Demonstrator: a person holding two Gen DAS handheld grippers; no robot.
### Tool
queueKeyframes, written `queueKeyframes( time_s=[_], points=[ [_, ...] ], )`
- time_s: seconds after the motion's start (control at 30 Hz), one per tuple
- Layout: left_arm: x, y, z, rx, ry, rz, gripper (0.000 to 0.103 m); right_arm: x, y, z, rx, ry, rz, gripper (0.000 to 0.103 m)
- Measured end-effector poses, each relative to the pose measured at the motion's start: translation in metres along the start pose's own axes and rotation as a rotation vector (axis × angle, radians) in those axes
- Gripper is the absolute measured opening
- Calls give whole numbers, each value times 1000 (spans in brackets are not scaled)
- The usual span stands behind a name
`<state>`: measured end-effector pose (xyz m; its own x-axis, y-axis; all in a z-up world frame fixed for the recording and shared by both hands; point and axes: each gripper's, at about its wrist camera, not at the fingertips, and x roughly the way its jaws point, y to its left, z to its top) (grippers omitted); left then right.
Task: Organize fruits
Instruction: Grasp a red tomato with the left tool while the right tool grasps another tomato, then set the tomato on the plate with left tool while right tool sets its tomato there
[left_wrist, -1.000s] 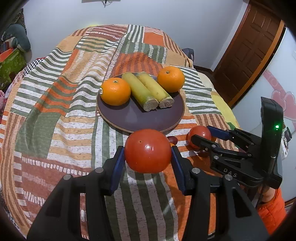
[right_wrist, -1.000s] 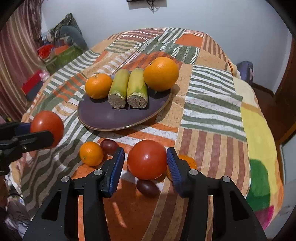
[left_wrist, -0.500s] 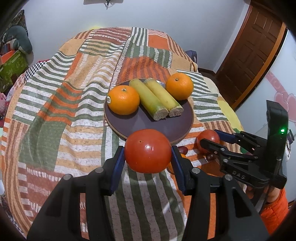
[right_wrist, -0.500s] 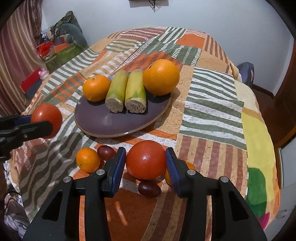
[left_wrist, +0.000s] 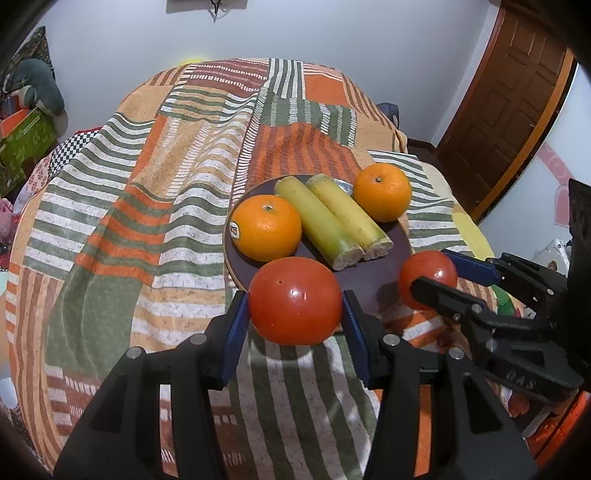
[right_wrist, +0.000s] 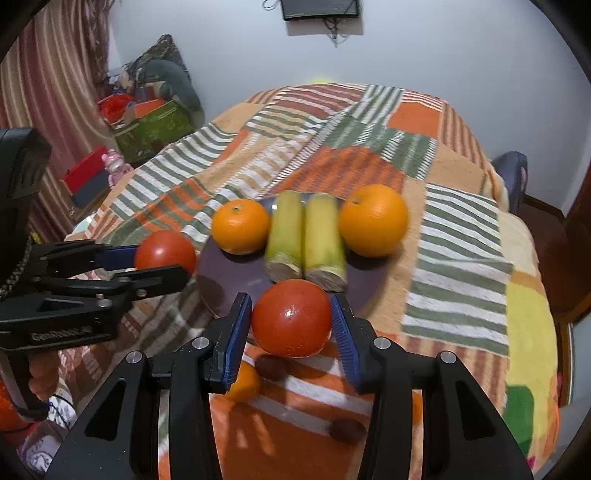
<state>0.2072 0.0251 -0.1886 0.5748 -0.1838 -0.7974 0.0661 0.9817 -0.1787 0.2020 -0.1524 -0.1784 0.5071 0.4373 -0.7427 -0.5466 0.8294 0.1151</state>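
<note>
My left gripper (left_wrist: 294, 308) is shut on a red tomato (left_wrist: 291, 295), held just over the near rim of the dark purple plate (left_wrist: 373, 278). The plate carries two oranges (left_wrist: 266, 227) and two yellow-green cane pieces (left_wrist: 325, 225). My right gripper (right_wrist: 291, 323) is shut on a second red tomato (right_wrist: 290, 314), held in the air at the plate's (right_wrist: 236, 280) near edge. Each gripper also shows in the other's view: the right gripper (left_wrist: 430, 275) to the right of the plate, the left gripper (right_wrist: 162, 264) to its left.
A striped patchwork blanket (left_wrist: 155, 206) covers the bed. Under the right gripper lie a small orange (right_wrist: 243, 382) and two dark plums (right_wrist: 271, 367). Boxes and clutter (right_wrist: 147, 125) stand at the far left, a wooden door (left_wrist: 509, 110) at the right.
Both grippers have carried their tomatoes forward to the plate's near edge. The right one has risen off the blanket, leaving the small orange and plums beneath it.
</note>
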Motion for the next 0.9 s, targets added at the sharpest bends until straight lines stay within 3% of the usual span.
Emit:
queueKeyframes(
  time_s=[0.4, 0.8, 0.9],
  points=[
    [26, 16, 12, 15, 37, -19, 49, 42, 19, 7, -33, 67, 32, 41],
    [44, 15, 14, -2, 62, -45, 50, 46, 17, 8, -41, 84, 37, 42],
    [42, 15, 15, -4, 53, -41, 55, 45, 13, 9, -25, 88, 44, 43]
  ],
)
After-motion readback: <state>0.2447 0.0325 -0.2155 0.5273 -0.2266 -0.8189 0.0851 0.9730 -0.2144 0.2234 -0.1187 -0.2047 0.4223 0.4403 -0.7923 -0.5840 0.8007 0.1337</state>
